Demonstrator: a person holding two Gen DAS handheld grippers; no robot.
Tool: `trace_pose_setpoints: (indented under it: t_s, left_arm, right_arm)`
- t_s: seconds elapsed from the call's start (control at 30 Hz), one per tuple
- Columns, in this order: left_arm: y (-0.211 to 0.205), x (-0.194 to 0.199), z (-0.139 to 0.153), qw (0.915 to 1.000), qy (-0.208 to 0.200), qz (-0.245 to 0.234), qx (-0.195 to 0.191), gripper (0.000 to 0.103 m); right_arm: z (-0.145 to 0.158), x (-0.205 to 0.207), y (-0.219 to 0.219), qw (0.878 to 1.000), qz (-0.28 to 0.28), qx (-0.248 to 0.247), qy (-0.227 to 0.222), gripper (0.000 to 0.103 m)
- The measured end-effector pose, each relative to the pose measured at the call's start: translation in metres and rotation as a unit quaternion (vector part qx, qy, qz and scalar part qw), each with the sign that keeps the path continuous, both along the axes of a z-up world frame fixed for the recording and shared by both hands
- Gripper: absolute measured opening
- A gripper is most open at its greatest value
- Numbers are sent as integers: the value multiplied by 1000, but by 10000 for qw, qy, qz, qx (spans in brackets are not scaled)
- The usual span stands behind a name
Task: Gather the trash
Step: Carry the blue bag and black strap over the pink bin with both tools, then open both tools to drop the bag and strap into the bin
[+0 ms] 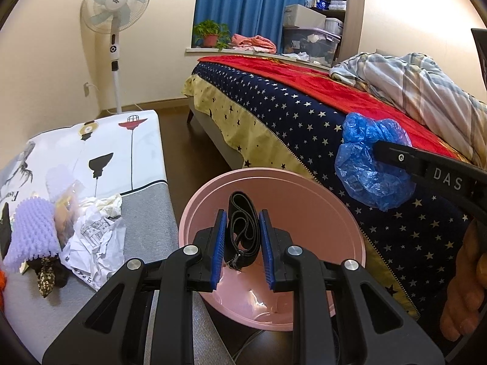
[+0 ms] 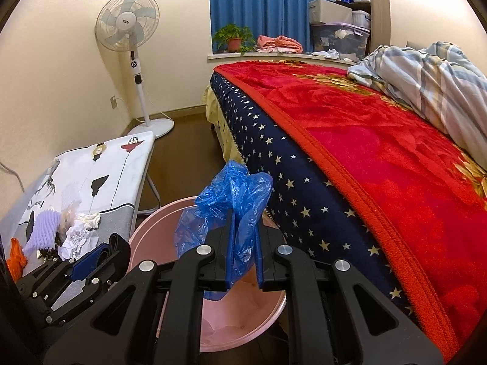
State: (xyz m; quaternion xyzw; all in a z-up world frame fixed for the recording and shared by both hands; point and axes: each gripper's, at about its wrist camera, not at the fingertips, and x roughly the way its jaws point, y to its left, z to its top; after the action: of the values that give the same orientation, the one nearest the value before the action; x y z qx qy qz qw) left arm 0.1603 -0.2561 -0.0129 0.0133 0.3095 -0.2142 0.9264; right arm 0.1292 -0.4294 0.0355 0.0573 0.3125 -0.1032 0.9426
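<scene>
**Both grippers over the pink bin, each with a load**

My left gripper (image 1: 242,245) points down into the pink bin (image 1: 319,200); its fingers (image 1: 219,243) stand slightly apart with a black strap (image 1: 243,228) between them, and I cannot tell how firmly it is held. My right gripper (image 2: 244,252), at 2 o'clock from it, pinches a crumpled blue plastic bag (image 2: 231,194) above the bin's rim. Crumpled paper (image 1: 94,240) lies on the tabletop (image 1: 146,222) at 9 o'clock.
</scene>
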Motion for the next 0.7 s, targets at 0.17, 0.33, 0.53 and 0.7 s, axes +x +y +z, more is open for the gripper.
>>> trace_pose_setpoints:
  t_s: [0.17, 0.33, 0.53, 0.7]
  left_arm:
    - [0, 0, 0, 10000, -4, -2, -1, 22]
    - [0, 1, -1, 10000, -8, 58, 9, 52]
    - [2, 0, 2, 9999, -17, 129, -12, 54]
    - [4, -5, 6, 9999, -71, 102, -25, 54]
  right_arm:
    - [0, 0, 0, 10000, 3, -4, 1, 12]
    - [0, 0, -4, 9999, -114, -6, -7, 34]
    - [2, -2, -6, 9998, -161, 9, -82, 60]
    - [5, -4, -6, 9998, -165, 26, -115, 60]
